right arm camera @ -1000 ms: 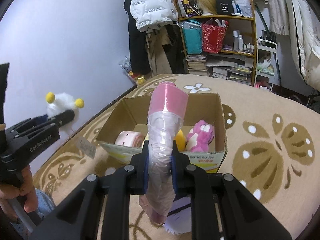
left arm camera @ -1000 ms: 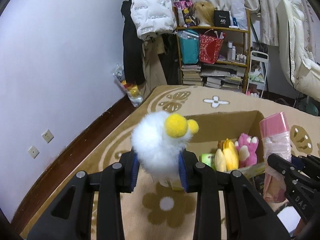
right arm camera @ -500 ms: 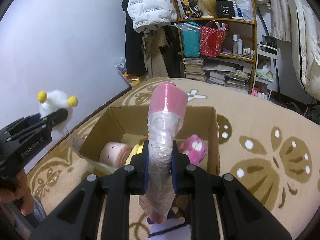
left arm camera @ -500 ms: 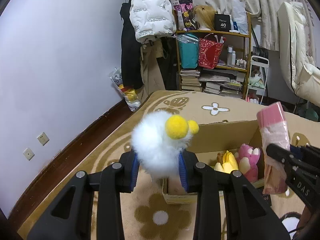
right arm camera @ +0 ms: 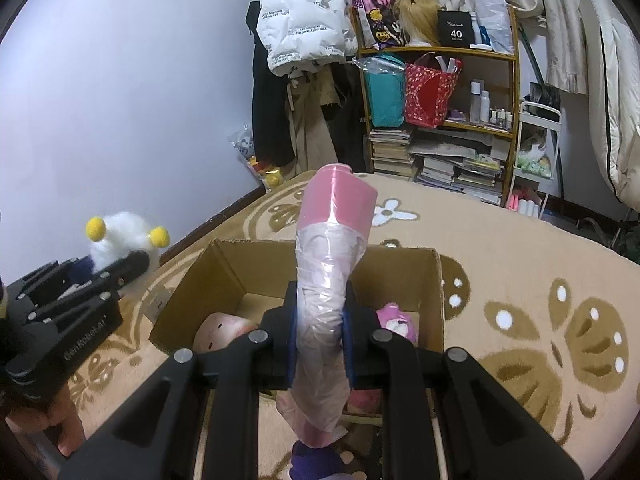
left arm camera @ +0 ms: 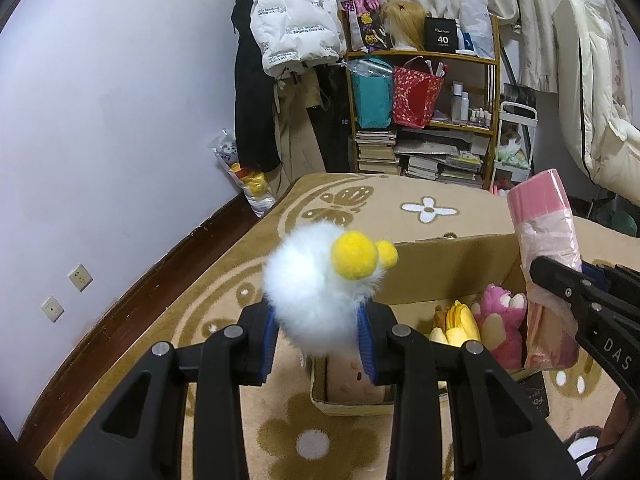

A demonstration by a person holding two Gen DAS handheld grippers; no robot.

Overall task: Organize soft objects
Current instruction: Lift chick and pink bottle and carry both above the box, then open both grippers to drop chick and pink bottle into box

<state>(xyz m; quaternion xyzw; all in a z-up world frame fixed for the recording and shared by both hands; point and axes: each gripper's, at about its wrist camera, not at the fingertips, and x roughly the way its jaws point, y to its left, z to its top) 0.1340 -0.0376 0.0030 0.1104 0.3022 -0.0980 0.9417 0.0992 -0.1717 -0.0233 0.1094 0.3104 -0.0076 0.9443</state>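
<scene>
Both jaws clamped: left gripper [left arm camera: 320, 340] squeezes a white fluffy toy [left arm camera: 316, 292], right gripper [right arm camera: 320, 340] pinches a pink plastic-wrapped roll [right arm camera: 328, 280].
Each soft thing hangs above the cardboard box [right arm camera: 224, 280], which holds a pink plush [left arm camera: 500, 320], a yellow toy [left arm camera: 456, 324] and perhaps a pale cushion [right arm camera: 224, 328]; the box sits on the beige patterned carpet [right arm camera: 520, 264].
</scene>
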